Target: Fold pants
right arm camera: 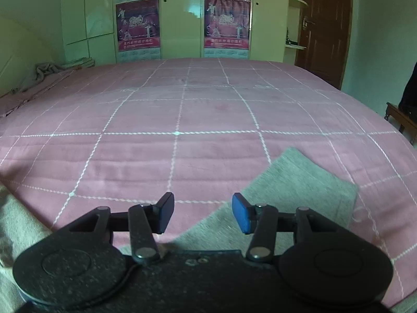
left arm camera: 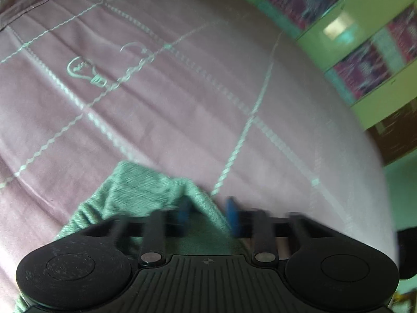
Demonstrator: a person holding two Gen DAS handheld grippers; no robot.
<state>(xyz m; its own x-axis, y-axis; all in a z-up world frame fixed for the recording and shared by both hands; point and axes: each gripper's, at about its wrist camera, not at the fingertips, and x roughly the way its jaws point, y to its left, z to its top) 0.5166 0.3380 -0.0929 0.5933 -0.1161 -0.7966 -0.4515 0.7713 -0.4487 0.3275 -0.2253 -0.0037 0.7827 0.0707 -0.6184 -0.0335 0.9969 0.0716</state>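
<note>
Grey pants (right arm camera: 299,195) lie under the spread right gripper (right arm camera: 203,214); left gripper (left arm camera: 208,214) parted around fabric.

The pants (right arm camera: 292,200) lie on the bed (right arm camera: 182,120), running from under the right gripper (right arm camera: 203,215) forward and to its right. The wardrobe (right arm camera: 179,18) stands beyond the bed's far edge, straight ahead, and a door (right arm camera: 325,26) is to its right. In the left wrist view, pants (left arm camera: 138,195) fabric lies ahead-left of the left gripper (left arm camera: 208,215), passing between its fingertips.
</note>
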